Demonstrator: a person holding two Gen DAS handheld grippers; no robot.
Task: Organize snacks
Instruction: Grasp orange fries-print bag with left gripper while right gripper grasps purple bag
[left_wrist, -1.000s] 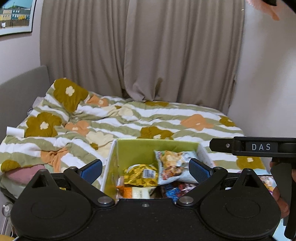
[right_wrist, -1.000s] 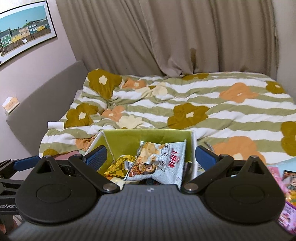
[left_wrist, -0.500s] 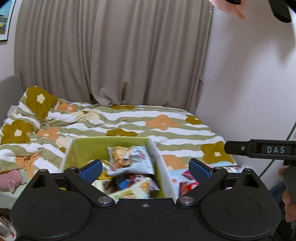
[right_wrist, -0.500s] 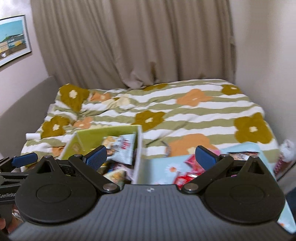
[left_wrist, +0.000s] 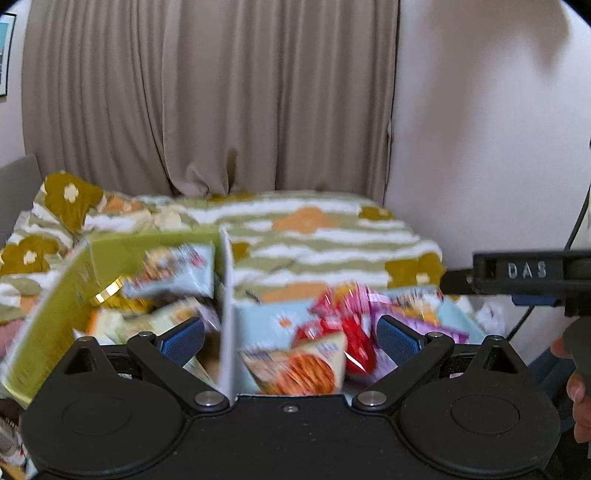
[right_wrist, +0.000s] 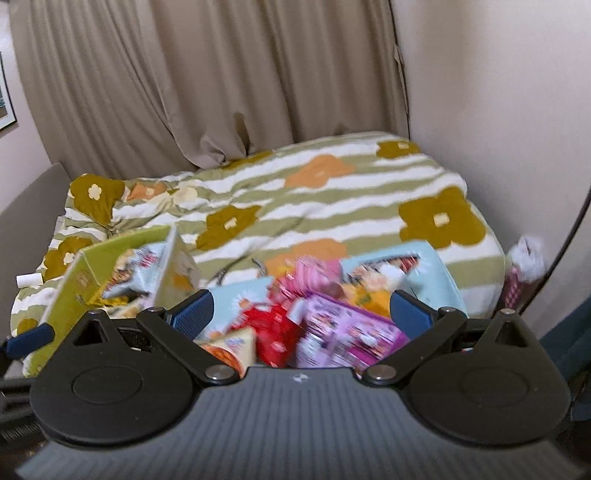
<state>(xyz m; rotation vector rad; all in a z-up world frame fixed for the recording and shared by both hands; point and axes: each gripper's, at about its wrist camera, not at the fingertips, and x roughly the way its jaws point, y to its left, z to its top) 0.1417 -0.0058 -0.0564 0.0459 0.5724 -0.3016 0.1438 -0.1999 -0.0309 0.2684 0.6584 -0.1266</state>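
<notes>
- the left gripper (left_wrist: 290, 338) has its jaws wide apart and holds nothing; between its blue pads (left_wrist: 183, 338) the white side wall of the green box (left_wrist: 55, 314) is seen.
- the right gripper (right_wrist: 301, 314) also has its jaws wide apart and holds nothing; it hangs above the loose snacks.
- the green box stands on the near left part of the bed, on the flowered blanket (right_wrist: 332, 199). it has snack bags inside, and a pale blue bag (left_wrist: 173, 271) lies on top of them, leaning on the right wall of the box.
- just right of the box there is a light blue mat (left_wrist: 266, 321) with the loose snacks on it: a bag with an orange picture (left_wrist: 299, 369) nearest, a red bag (right_wrist: 275, 332) behind it, a purple pack (right_wrist: 343, 332) to the right, and a pink pack (right_wrist: 314, 271) farther away.
- both views are blurred, so the prints on the packs cannot be read.
- the tip of the right gripper, with the letters "das", shows at the right edge of the left wrist view, and the person's right hand (left_wrist: 580, 391) is under it.
- beige curtains (left_wrist: 207, 96) hang behind the bed, and a pale wall (right_wrist: 498, 110) is on the right.
</notes>
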